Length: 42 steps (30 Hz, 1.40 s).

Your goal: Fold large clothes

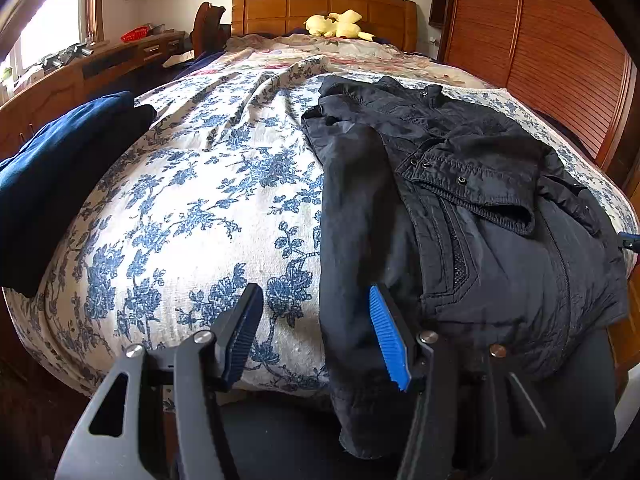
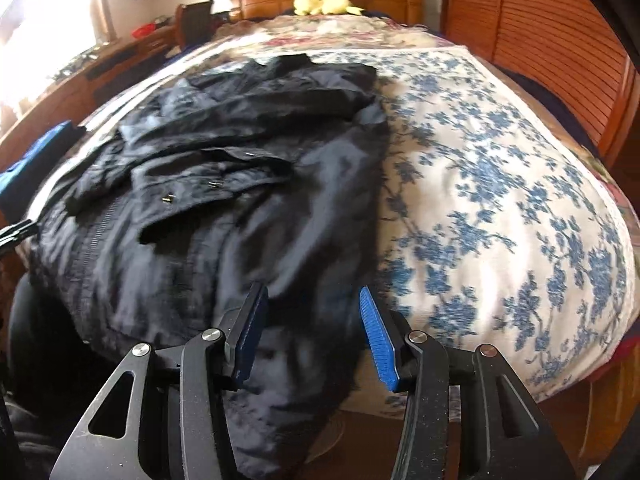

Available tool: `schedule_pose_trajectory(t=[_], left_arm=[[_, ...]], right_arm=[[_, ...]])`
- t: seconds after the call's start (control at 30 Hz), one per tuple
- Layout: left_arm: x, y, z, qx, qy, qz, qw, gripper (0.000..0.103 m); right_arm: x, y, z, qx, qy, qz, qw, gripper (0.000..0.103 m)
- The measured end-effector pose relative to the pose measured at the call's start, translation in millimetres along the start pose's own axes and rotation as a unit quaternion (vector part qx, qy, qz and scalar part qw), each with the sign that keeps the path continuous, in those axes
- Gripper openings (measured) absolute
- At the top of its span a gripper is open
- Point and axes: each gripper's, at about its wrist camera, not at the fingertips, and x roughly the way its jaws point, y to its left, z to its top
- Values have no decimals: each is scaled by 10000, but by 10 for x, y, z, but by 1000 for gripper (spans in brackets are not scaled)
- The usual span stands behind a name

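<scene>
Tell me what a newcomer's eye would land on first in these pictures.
A rumpled black jacket sprawls over the near end of a bed with a blue floral cover. Both grippers, left and right, hang open at its hem. A yellow plush toy sits by the headboard.
</scene>
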Motion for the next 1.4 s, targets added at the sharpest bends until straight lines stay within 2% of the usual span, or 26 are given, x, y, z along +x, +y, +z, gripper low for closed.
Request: schedule_pose_trajectory(t=[0.1,0.2,0.27,0.33,0.37,0.4,0.47,0.53,0.93,1.07,1.3,1.4], left_arm=[[20,-1,-7,-3,33,-16,10000,54],[23,-5,-3,5,42,-43,10000,54],[30,-6,4,6,41,-84,10000,54],[27,-10,-6,10,25,-151,9999,54],[14,-17,-16,24,-20,-193,9998,49],[1,-25,-24,40,-56,-236,9997,37],[-15,-38,-39,61,-72,-311,9995,34],[-23,-44,-56,84,-61,-363,9993,27],[15,-36,-160,103,128,-401,9991,26],[21,-46,-126,125,158,-423,9989,26],[45,-61,-118,151,142,-392,9990,26],[38,-103,-108,301,132,-331,9989,24]], right_arm=[[85,-34,-50,124,162,244,9995,49],[82,-4,-60,95,129,419,9990,51],[63,17,-54,136,117,710,9973,48],[43,71,-42,94,90,829,9965,45],[35,95,-34,53,81,836,9964,45],[34,119,-29,17,80,836,9965,45],[42,165,-26,-29,93,780,9969,45],[65,173,-36,-58,111,733,9972,45],[128,138,-160,-76,318,618,9975,46],[117,200,-158,-283,342,613,9971,45],[54,142,-160,-73,144,904,9958,21],[47,183,-136,-85,133,1058,9943,20]])
